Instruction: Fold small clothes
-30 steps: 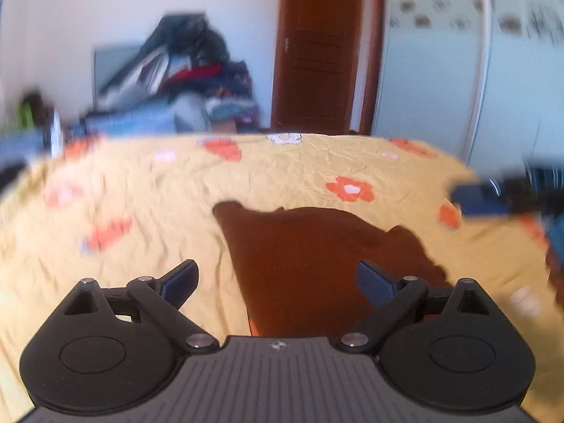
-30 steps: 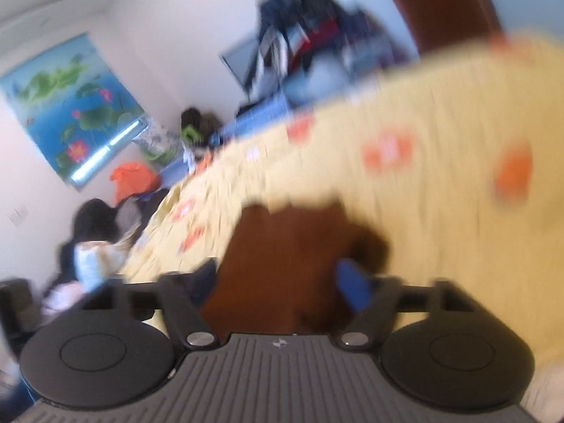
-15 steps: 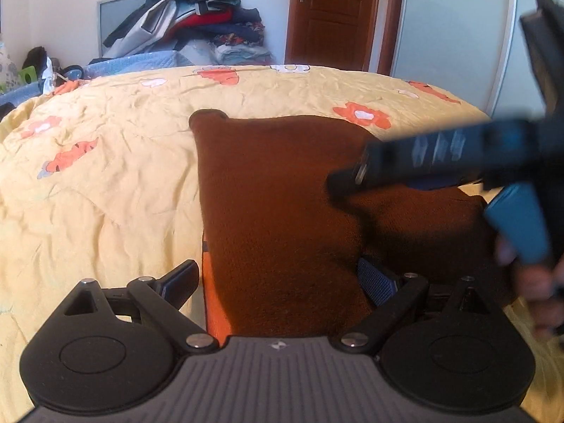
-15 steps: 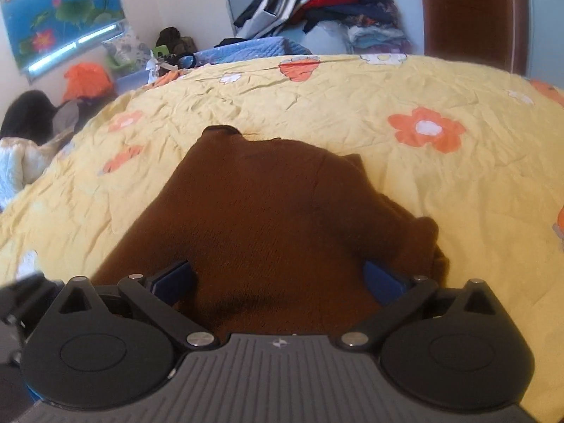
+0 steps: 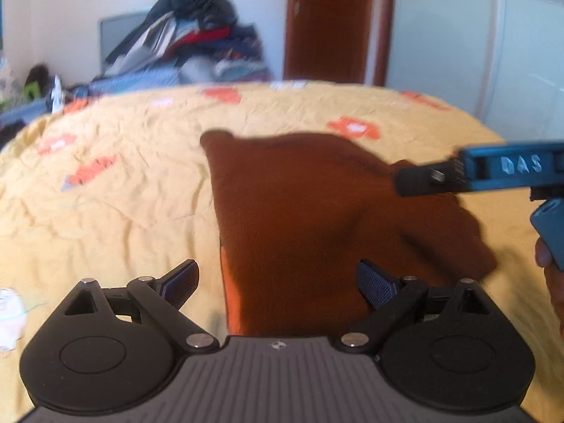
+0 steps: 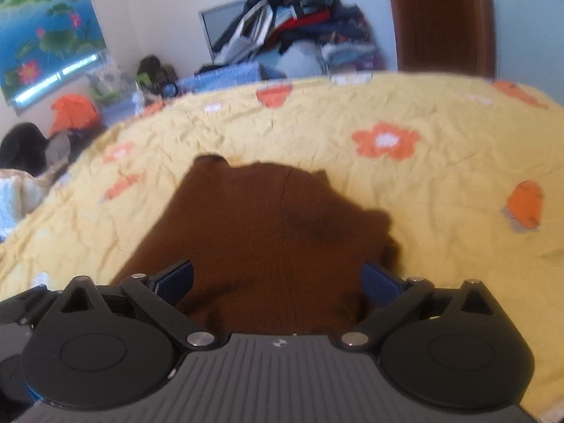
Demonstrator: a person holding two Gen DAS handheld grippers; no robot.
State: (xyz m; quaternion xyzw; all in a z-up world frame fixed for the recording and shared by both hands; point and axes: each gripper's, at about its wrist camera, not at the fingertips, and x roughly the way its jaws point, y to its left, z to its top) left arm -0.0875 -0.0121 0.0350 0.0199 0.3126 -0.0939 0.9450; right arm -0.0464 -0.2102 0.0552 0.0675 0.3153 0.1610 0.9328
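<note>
A brown knitted garment (image 5: 310, 218) lies spread flat on the yellow flowered bedspread (image 5: 116, 194), with an orange lining (image 5: 229, 292) showing along its near left edge. My left gripper (image 5: 278, 278) hovers open over the garment's near left part, nothing pinched. One of the right gripper's fingers (image 5: 423, 178) reaches in from the right above the garment's right side. In the right wrist view, my right gripper (image 6: 278, 275) straddles the near part of the garment (image 6: 268, 225). Its jaws are opening wide; the cloth lies below them, ungripped.
A heap of clothes (image 5: 197, 46) is piled against the far wall beside a brown door (image 5: 331, 24) and a white wardrobe (image 5: 469, 46). A hand (image 5: 551, 282) holds the right gripper's handle. Bags and bundles (image 6: 70, 116) sit off the bed's left side.
Both grippers have come down and in over the brown garment. In the left wrist view the right gripper has drawn back toward the right edge. The garment lies as before.
</note>
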